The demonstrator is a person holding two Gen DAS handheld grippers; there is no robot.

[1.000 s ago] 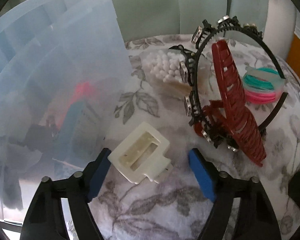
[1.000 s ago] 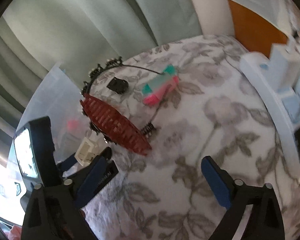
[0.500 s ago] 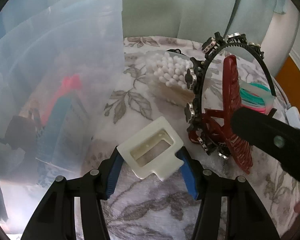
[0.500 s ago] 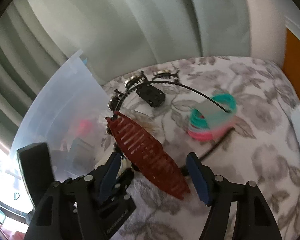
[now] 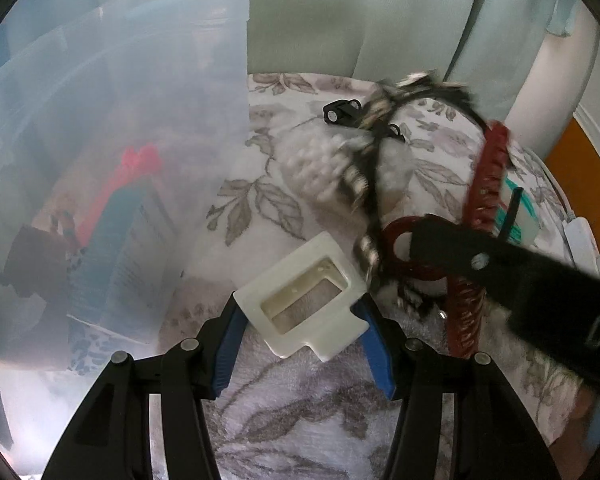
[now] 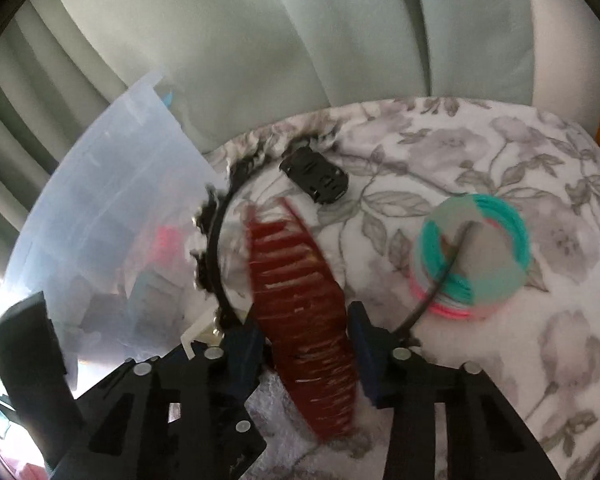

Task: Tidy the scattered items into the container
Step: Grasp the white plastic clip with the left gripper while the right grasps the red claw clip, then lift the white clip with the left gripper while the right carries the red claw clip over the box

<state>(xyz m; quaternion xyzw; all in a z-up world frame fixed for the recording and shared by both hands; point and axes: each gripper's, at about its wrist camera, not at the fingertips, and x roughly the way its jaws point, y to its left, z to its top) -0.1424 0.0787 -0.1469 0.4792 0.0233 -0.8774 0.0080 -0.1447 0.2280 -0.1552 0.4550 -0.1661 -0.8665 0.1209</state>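
Left tool [image 5: 300, 332] clamps the cream plastic bracket [image 5: 303, 300], hard and flat, beside the translucent container [image 5: 100, 120]; lift it straight over the wall. Right tool [image 6: 308, 344], jaws just closing, pinches the ribbed red hair claw [image 6: 300, 300] tangled in a spiky black headband [image 6: 212, 248] on the fleecy floral blanket [image 6: 500, 160]; shake it free first.

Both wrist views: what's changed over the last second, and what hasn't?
The left tongs closed onto the white plastic frame. The right tongs swung in across the blanket and have just been closing around the red hair claw, which shifted along with the studded headband. The clear bin, cotton swabs and hair-tie stack stayed put.
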